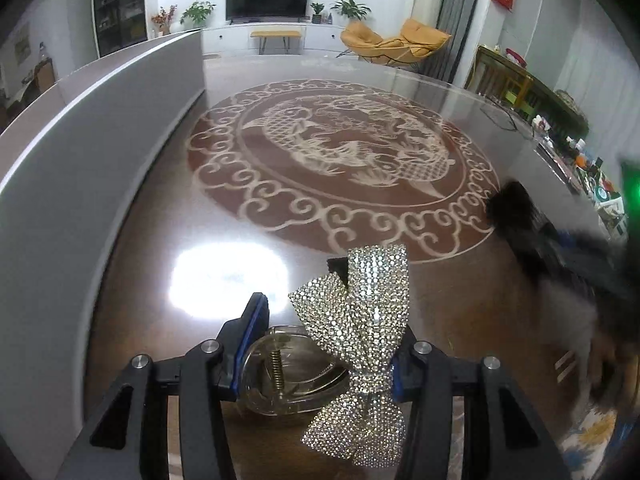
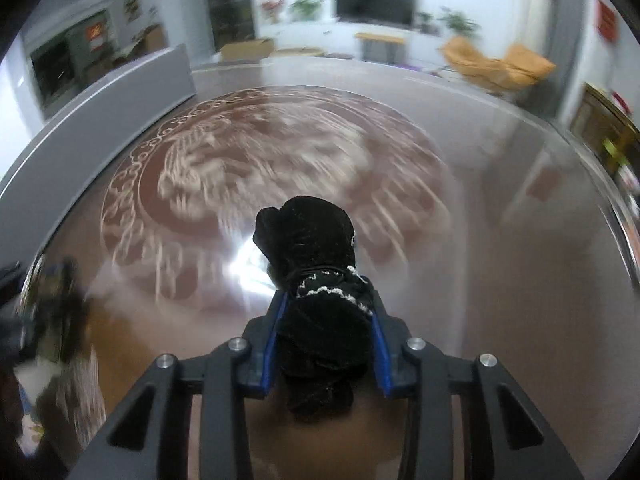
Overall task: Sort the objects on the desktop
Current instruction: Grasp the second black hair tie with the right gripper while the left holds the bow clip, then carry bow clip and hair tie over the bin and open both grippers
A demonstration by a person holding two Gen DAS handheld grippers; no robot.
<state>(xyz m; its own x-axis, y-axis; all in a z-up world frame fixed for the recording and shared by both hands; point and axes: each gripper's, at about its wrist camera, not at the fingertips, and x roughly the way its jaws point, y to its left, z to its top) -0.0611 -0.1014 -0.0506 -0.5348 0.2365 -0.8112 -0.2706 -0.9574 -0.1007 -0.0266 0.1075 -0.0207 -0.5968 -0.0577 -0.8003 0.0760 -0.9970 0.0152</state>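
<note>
Two grippers, both loaded: left gripper point(image 1: 324, 360) jaws closed on a clear hair claw clip point(image 1: 288, 376) with a rhinestone bow point(image 1: 360, 336), clip body between the jaws, bow sticking up and forward past the right finger; right gripper point(image 2: 326, 336) jaws clamped on a black velvet scrunchie point(image 2: 316, 280), pinched mid-body, bulging out ahead of the tips; both above the glossy brown tabletop point(image 1: 160, 248) with fish medallion point(image 1: 340, 152)
</note>
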